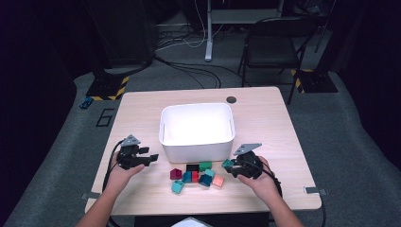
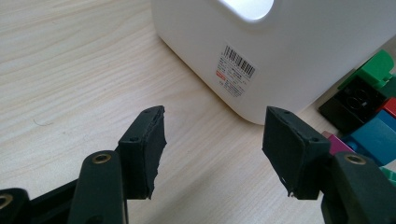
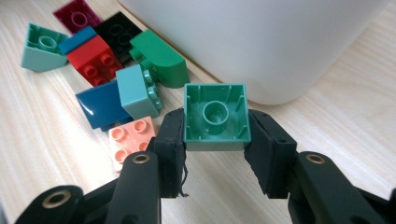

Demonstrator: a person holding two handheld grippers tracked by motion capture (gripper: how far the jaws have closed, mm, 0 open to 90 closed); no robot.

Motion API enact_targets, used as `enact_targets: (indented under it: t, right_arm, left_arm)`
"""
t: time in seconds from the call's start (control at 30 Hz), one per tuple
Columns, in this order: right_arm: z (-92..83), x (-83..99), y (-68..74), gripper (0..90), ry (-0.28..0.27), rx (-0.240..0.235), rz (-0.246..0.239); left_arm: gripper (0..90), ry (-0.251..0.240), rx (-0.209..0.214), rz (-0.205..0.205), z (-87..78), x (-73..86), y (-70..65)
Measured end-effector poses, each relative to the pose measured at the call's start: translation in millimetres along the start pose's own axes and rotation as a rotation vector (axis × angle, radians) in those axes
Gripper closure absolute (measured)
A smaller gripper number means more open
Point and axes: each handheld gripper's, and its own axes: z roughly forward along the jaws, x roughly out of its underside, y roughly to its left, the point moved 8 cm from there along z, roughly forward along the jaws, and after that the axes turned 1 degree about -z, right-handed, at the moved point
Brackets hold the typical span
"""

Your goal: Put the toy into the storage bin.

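Note:
My right gripper (image 3: pixel 215 142) is shut on a teal green brick (image 3: pixel 215 116), hollow underside toward the camera, lifted a little off the table. In the high view the same brick (image 1: pixel 228 163) sits at the tip of the right gripper (image 1: pixel 232 166), just right of the brick pile. My left gripper (image 2: pixel 212 149) stands open with nothing between its pads, near the white bin's (image 2: pixel 299 51) corner. In the high view the left gripper (image 1: pixel 150 159) rests left of the pile. Several loose bricks lie in front of the white bin (image 1: pixel 197 144): salmon (image 3: pixel 132 140), dark blue (image 3: pixel 100 107), red (image 3: pixel 95 58), green (image 3: pixel 161 58), black (image 3: pixel 116 28).
The bin carries a barcode label (image 2: pixel 235 71) on its side. A light teal brick (image 1: pixel 178 187) lies nearest the table's front edge. A chair (image 1: pixel 276 42) and cables (image 1: pixel 189 68) are on the floor beyond the table (image 1: pixel 265 118).

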Motion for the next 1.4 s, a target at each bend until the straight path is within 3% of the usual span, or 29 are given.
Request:
enact_targets:
  t: [0.3, 0.47, 1.07, 1.4]
  right_arm:
    - [-26.6, -8.5, 1.6, 58.2, 0.03, -0.012, -0.026]
    - [-36.5, -17.2, 0.0, 58.2, 0.025, -0.024, -0.014]
    - [-70.4, -58.5, 15.0, 58.3, 0.033, -0.063, -0.055]
    - [-81.0, -82.2, 22.2, 58.2, 0.028, -0.081, -0.072]
  left_arm:
    - [38.7, 0.001, 0.001, -0.01, 1.0, 0.9, 0.3]
    - [38.7, 0.002, -0.001, -0.012, 1.9, 1.5, 0.4]
    - [38.7, -0.002, -0.002, -0.018, 1.9, 2.0, 2.0]
    - [38.8, 0.006, 0.0, -0.019, 1.9, 2.8, 1.6]
